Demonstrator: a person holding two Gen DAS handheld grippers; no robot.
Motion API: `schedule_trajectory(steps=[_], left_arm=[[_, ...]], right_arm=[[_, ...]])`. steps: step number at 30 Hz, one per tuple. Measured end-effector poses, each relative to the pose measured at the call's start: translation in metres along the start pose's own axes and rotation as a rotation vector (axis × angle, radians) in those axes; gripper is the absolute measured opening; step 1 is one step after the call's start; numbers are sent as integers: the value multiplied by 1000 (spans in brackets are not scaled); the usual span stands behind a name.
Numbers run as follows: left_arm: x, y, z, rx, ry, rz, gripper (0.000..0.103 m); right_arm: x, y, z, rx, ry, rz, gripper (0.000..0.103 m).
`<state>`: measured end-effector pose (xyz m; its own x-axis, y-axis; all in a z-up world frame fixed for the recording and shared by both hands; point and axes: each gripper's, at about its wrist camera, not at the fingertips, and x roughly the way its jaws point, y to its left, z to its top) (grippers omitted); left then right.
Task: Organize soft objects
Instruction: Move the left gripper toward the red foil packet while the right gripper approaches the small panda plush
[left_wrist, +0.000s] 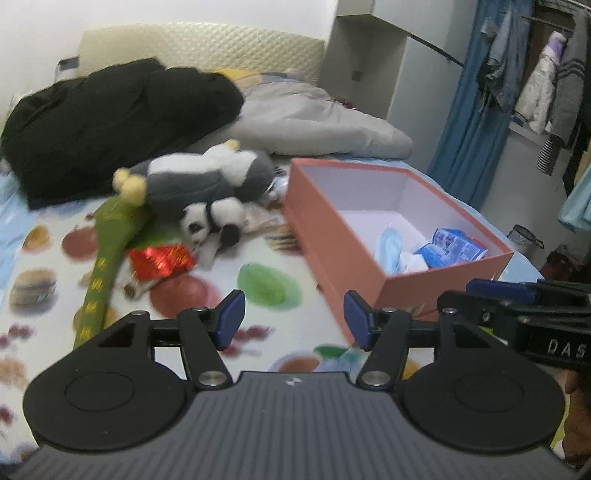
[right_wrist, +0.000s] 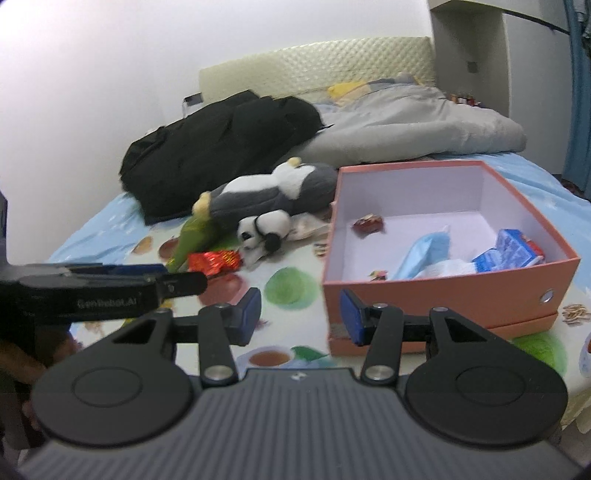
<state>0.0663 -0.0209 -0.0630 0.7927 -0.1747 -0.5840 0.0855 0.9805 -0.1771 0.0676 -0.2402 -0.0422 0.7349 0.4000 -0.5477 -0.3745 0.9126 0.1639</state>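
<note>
A small panda plush (left_wrist: 212, 220) (right_wrist: 264, 226) lies on the fruit-print bedsheet in front of a grey and white plush (left_wrist: 210, 177) (right_wrist: 273, 190). A long green plush (left_wrist: 107, 254) (right_wrist: 192, 236) and a shiny red packet (left_wrist: 160, 260) (right_wrist: 214, 261) lie beside them. An open pink box (left_wrist: 343, 258) (right_wrist: 443, 291) holds a blue mask (right_wrist: 424, 251), blue packets (right_wrist: 509, 251) and a red wrapper (right_wrist: 367, 223). My left gripper (left_wrist: 293, 319) hovers open over the sheet, short of the toys. My right gripper (right_wrist: 299, 315) stands open near the box's front corner. Neither holds anything.
A black coat (left_wrist: 110, 122) (right_wrist: 221, 147) and a grey quilt (left_wrist: 306, 122) (right_wrist: 406, 129) fill the far part of the bed, before a padded headboard (left_wrist: 207, 46). Clothes (left_wrist: 535, 74) and a blue curtain (left_wrist: 472, 122) hang on the right. A hand (left_wrist: 580, 424) shows at the right edge.
</note>
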Motion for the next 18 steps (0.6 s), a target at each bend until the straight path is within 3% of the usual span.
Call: schedule_trajectory(steps=[6,8,18], left_arm=[[-15,30,-25,-102,-9,73,65],[-13,39,-30,-128,-8,66,65],[40,70,-31,-131,35,111,65]], right_arm=[[7,20,-9,-29,34,29,50],[13,23,-10,-31,45,33,50],[62,31,-9,-27,99,40,50]])
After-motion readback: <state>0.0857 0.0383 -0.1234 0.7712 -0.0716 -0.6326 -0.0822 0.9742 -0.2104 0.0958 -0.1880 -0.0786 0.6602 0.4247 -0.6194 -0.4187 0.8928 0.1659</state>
